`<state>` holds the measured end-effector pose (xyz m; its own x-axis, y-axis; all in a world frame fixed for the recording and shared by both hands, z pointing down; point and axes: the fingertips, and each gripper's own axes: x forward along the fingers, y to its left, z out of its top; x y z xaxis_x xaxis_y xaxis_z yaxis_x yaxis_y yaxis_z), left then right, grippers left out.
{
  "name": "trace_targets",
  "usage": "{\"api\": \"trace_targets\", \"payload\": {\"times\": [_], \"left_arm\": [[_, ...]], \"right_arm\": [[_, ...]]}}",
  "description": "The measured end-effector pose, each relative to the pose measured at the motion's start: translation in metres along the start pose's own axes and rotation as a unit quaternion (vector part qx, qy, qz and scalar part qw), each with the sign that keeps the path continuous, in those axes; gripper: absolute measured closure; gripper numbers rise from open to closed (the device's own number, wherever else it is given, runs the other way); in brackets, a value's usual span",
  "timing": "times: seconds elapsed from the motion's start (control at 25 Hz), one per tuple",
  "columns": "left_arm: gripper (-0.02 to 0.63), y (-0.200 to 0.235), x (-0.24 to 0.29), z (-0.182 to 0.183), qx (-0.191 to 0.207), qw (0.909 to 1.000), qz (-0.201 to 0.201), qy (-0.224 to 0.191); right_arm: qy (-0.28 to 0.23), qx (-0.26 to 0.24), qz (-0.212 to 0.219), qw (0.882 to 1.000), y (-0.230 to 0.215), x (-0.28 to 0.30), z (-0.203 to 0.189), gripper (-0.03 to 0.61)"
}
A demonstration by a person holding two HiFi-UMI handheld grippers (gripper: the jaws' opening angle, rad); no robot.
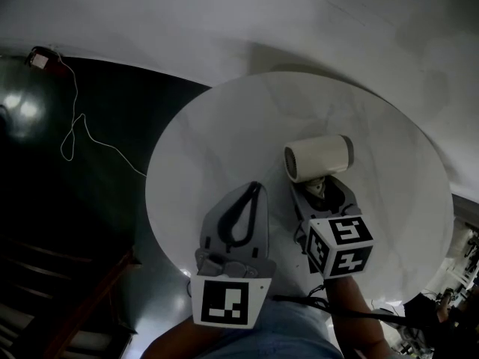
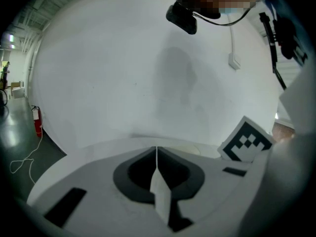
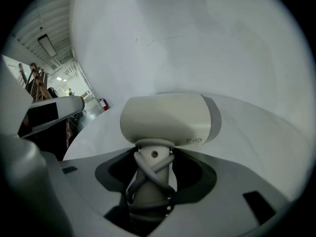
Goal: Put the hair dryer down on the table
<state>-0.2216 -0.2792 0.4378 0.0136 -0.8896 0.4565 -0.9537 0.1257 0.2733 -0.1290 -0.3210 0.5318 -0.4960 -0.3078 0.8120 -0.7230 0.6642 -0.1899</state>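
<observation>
A cream hair dryer (image 1: pixel 318 157) is held over the round white table (image 1: pixel 224 148), its barrel lying crosswise. My right gripper (image 1: pixel 323 189) is shut on the hair dryer's handle (image 3: pixel 150 179), which has its cord wound around it. In the right gripper view the barrel (image 3: pixel 168 118) sits just beyond the jaws, which clamp the handle from both sides. I cannot tell whether the dryer touches the tabletop. My left gripper (image 1: pixel 254 189) hovers to the left of it, shut with nothing between its fingers; in the left gripper view its jaws (image 2: pixel 156 154) meet along a thin seam.
A dark floor lies left of the table, with a thin white cable (image 1: pixel 78 137) looping across it. A white curved wall (image 1: pixel 262 21) rises behind the table. Dark steps or framing (image 1: pixel 45 298) sit at the lower left. The right gripper's marker cube (image 2: pixel 246 142) shows beside the left gripper.
</observation>
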Motion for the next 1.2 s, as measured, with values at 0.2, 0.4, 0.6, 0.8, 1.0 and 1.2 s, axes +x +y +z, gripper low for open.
{"api": "trace_targets", "payload": {"times": [0.2, 0.4, 0.6, 0.8, 1.0, 1.2], "left_arm": [[0.601, 0.006, -0.003, 0.002, -0.003, 0.9999, 0.011, -0.003], [0.601, 0.017, -0.011, 0.003, -0.008, 0.9996, 0.025, -0.003], [0.601, 0.016, -0.016, 0.006, -0.006, 0.9996, 0.026, -0.008], [0.601, 0.005, -0.019, 0.008, 0.003, 0.9997, 0.02, -0.012], [0.601, -0.017, -0.028, 0.018, 0.025, 0.999, 0.013, -0.035], [0.601, -0.06, -0.052, 0.03, 0.047, 0.9972, -0.003, -0.059]], "right_arm": [[0.02, 0.015, 0.003, 1.0, -0.003, 0.007, -0.005, 0.354], [0.019, 0.015, 0.01, 1.0, 0.002, 0.008, -0.001, 0.348], [0.007, 0.016, 0.028, 0.999, 0.008, 0.006, 0.001, 0.308], [-0.026, 0.015, 0.022, 0.999, 0.003, -0.012, 0.01, 0.307], [-0.096, 0.011, 0.022, 0.995, -0.001, -0.048, 0.027, 0.307], [-0.189, -0.025, 0.039, 0.981, 0.014, -0.112, 0.04, 0.388]]}}
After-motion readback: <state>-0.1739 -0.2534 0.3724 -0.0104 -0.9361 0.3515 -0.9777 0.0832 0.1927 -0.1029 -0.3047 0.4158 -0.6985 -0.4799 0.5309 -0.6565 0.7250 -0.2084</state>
